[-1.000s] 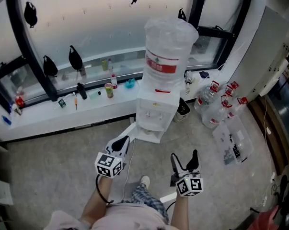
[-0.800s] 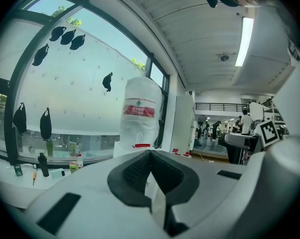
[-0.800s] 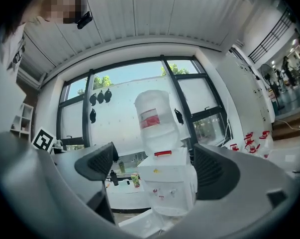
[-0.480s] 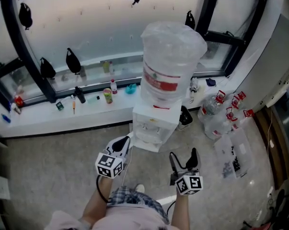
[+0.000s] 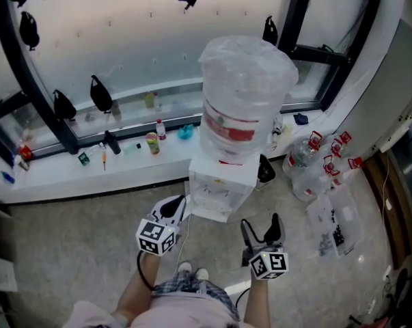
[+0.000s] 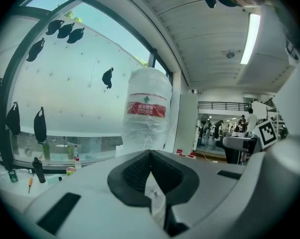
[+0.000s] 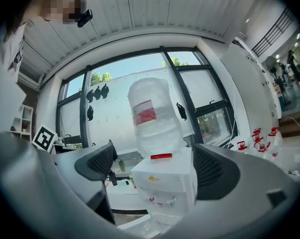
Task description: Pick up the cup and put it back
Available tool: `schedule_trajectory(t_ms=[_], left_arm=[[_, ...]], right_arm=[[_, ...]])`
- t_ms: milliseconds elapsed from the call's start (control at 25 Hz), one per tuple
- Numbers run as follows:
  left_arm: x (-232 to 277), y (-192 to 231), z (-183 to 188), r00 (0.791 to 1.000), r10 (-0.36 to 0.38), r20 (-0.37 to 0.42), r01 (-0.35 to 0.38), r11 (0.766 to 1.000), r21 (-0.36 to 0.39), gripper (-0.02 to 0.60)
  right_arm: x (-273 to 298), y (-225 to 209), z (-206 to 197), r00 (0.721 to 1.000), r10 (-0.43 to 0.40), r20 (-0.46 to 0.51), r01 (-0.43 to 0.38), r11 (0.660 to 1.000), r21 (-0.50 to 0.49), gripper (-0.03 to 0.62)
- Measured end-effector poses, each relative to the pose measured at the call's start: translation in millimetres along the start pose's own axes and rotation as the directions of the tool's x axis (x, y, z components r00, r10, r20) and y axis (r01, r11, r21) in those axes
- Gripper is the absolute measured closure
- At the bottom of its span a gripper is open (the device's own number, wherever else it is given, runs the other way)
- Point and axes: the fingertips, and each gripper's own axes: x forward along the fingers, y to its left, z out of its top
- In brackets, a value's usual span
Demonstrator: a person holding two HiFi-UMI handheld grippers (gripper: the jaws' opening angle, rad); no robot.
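- Ahead of both grippers, on a grey speckled floor (image 5: 76, 244), stands a white water dispenser (image 5: 219, 186) with a large clear bottle (image 5: 243, 94) upside down on top. The bottle has a red-and-white label.
- The left gripper (image 5: 173, 205) is held low, just short of the dispenser's base. In the left gripper view its dark pads meet at the tips, and nothing is between them.
- The right gripper (image 5: 262, 224) is level with it, to its right and well apart. Its jaws are spread wide. The dispenser's front shows between them at a distance, not touching either jaw.
- Beyond the dispenser, and to the left of the left gripper, a long white sill (image 5: 55, 176) runs under a big window with black frames. Dark bird-shaped stickers (image 5: 100, 96) are stuck on the glass.
- Small items stand along the sill, including a dark bottle (image 5: 112, 142), a small green container with a red top (image 5: 152, 143) and a teal object (image 5: 185, 132).
- Which of these is the cup I cannot tell. Neither gripper holds it.
- To the right of the right gripper, spare water bottles (image 5: 308, 162) with red handles stand near the wall. A clear tray (image 5: 332, 217) of small dark parts lies on the floor nearer the person.
- Below the grippers, the person's shoes (image 5: 192, 273) show on the floor.
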Motion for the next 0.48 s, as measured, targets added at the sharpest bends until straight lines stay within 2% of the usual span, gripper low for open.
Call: schedule_trajectory(t_ms=[280,480], left_arm=[[9,15,-7,0.999,-0.036,-0.019,0.036,0.999,0.008,0.557],[12,21,-5,1.000,-0.019,0.023,0.018,0.999,0.039,0.557]], right_arm=[[18,3,-11,1.000,-0.021,-0.001,0.021,1.000,0.006,0.097],[30,8,-26,1.000,0.004,-0.012,-0.005,1.000,-0.019,0.097]])
